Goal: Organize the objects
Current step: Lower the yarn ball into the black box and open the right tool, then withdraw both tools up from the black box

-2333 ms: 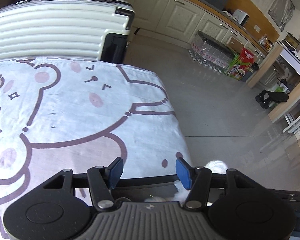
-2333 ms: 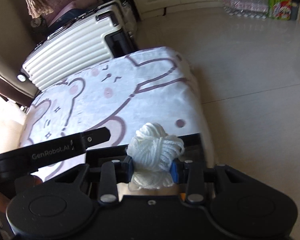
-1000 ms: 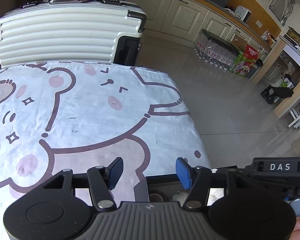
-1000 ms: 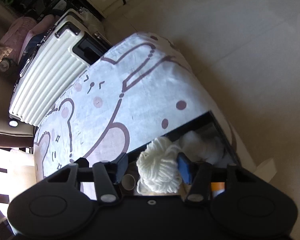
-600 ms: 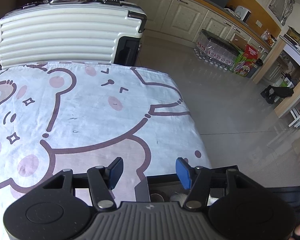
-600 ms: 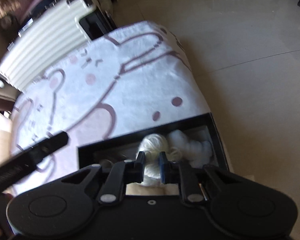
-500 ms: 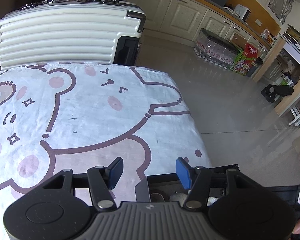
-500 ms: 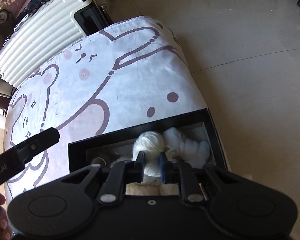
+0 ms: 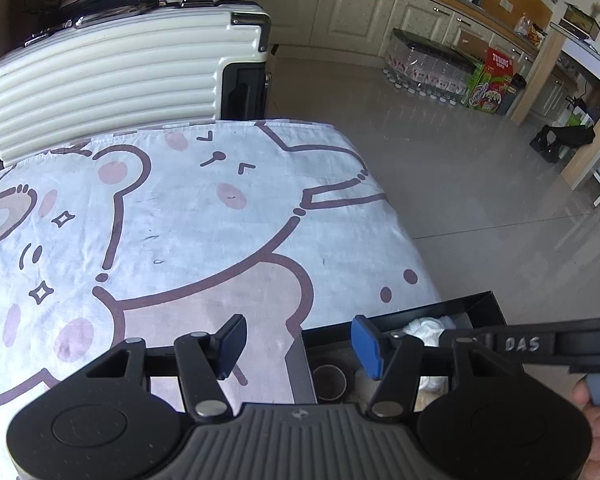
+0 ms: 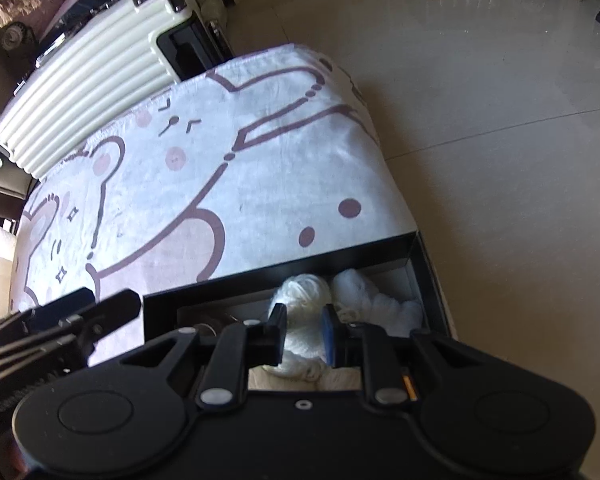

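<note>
A black box [image 10: 300, 264] stands open at the near right corner of a bear-print cloth [image 10: 220, 160]. In it lie a white yarn ball [image 10: 300, 292] and a fluffy white bundle [image 10: 376, 300]. My right gripper [image 10: 304, 330] hovers just over the box, shut, holding nothing, with the yarn ball showing behind its tips. My left gripper [image 9: 298, 346] is open and holds nothing, straddling the box's left rim [image 9: 300, 360]. A round brown roll [image 9: 330, 376] sits in the box's left part. A hand [image 9: 596, 412] holds the right tool.
A cream ribbed suitcase [image 9: 120, 76] stands behind the cloth-covered surface. Glossy tiled floor [image 9: 480, 200] lies to the right. Packs of bottled water and drink cartons [image 9: 432, 68] line the kitchen cabinets at the back.
The right gripper carried the yarn ball over the box, let it go there, then closed its jaws. The ball now rests in the box. The left gripper barely moved.
</note>
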Tool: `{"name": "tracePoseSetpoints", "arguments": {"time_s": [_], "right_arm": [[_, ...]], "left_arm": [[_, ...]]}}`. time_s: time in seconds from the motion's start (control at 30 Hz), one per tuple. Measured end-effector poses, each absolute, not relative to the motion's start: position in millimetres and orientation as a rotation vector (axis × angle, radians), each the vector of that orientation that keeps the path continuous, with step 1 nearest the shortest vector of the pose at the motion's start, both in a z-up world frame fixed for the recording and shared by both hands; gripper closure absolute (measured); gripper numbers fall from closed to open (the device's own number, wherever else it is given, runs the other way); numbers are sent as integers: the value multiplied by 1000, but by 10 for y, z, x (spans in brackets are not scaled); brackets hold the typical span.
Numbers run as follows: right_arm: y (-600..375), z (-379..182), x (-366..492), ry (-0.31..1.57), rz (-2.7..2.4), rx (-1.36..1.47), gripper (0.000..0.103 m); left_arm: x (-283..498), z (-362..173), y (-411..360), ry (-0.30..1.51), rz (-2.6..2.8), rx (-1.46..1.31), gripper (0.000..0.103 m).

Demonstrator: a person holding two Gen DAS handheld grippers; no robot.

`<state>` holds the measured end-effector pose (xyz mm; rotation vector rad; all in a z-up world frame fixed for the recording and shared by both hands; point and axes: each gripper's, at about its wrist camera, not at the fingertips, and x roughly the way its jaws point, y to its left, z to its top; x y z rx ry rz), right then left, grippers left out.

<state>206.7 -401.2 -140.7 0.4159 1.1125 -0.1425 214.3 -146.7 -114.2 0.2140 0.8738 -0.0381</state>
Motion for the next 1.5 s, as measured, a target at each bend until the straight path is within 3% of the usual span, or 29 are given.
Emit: {"name": "tracePoseSetpoints", "arguments": {"time_s": [0.87, 1.17, 1.43, 1.5], "right_arm": [[-3841, -596, 1235, 932, -149, 293, 75], [-3726, -351, 888, 886, -157, 260, 71], [-3626, -238, 615, 870, -176, 219, 58], [-3608, -226, 559, 869, -187, 205, 50]], "left_arm": [[1359, -613, -1623, 813, -26, 276, 37], [1001, -411, -1596, 779, -9, 298, 25], [747, -325, -1575, 762, 16, 303, 11], [711, -324, -1564, 765, 24, 299, 8]]}}
